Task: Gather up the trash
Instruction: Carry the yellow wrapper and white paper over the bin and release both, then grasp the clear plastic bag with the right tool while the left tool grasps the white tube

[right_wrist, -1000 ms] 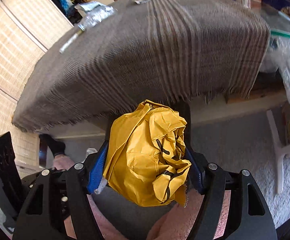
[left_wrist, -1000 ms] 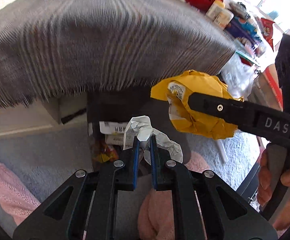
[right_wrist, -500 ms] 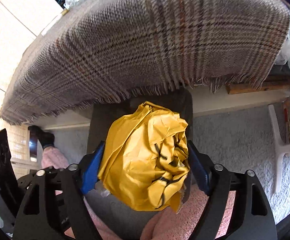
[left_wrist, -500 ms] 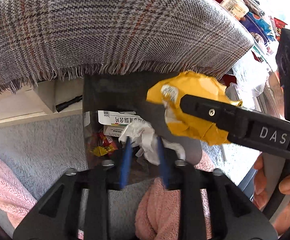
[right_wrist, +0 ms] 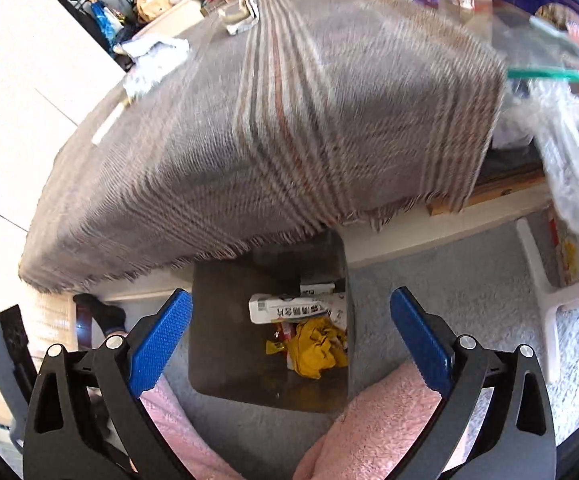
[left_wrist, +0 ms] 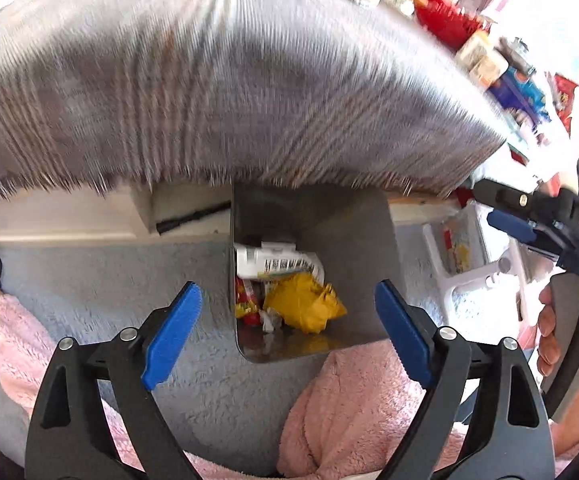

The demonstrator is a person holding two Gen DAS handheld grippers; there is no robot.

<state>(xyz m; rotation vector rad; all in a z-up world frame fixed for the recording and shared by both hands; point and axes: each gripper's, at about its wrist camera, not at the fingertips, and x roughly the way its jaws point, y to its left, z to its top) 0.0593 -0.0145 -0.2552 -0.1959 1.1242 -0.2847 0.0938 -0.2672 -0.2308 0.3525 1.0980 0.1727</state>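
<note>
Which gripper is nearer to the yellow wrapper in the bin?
Left. The left gripper hangs right above the yellow wrapper in the bin; the right gripper is off to the side.

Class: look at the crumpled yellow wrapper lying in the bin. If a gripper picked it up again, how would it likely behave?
The yellow wrapper is creased into a loose ball, so it probably squashes easily and weighs little. Its wrinkled surface likely gives the pads grip, though loose flaps may flop.

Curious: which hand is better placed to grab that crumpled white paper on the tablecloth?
Probably left: the left gripper and right gripper, jaws opening and empty, hover over the bin, but the paper lies leftward.
</note>
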